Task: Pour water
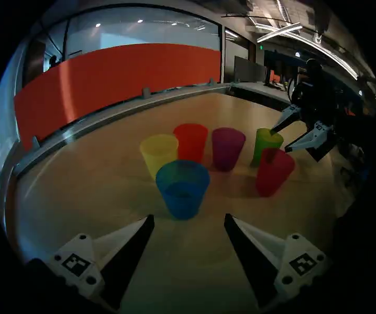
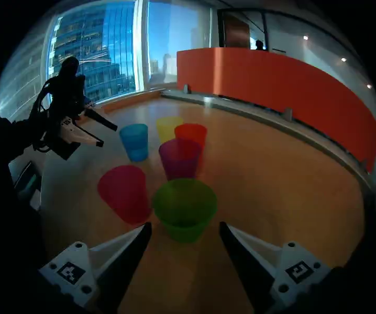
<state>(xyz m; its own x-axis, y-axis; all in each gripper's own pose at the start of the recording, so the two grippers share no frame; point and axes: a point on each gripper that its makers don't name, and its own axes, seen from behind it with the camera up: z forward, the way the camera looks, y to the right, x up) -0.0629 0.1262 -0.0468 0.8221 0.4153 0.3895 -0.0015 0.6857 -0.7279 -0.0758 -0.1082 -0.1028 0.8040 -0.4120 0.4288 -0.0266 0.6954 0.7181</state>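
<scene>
Several translucent plastic cups stand grouped on a wooden table [image 1: 94,183]. In the left gripper view the blue cup [image 1: 183,189] is nearest, just ahead of my open left gripper [image 1: 188,217]. Behind it stand a yellow cup [image 1: 159,154], an orange-red cup [image 1: 190,140], a purple cup [image 1: 227,148], a green cup [image 1: 267,142] and a crimson cup [image 1: 274,170]. In the right gripper view the green cup [image 2: 184,208] sits right in front of my open right gripper [image 2: 184,226], with the crimson cup [image 2: 125,192] to its left. Neither gripper holds anything.
An orange wall panel [image 1: 120,76] and a raised ledge [image 1: 109,112] run along the table's far side. Large windows [image 2: 99,52] stand behind the left gripper [image 2: 108,136], held by a dark-sleeved person [image 2: 10,141]. The right gripper [image 1: 280,140] hovers by the green cup.
</scene>
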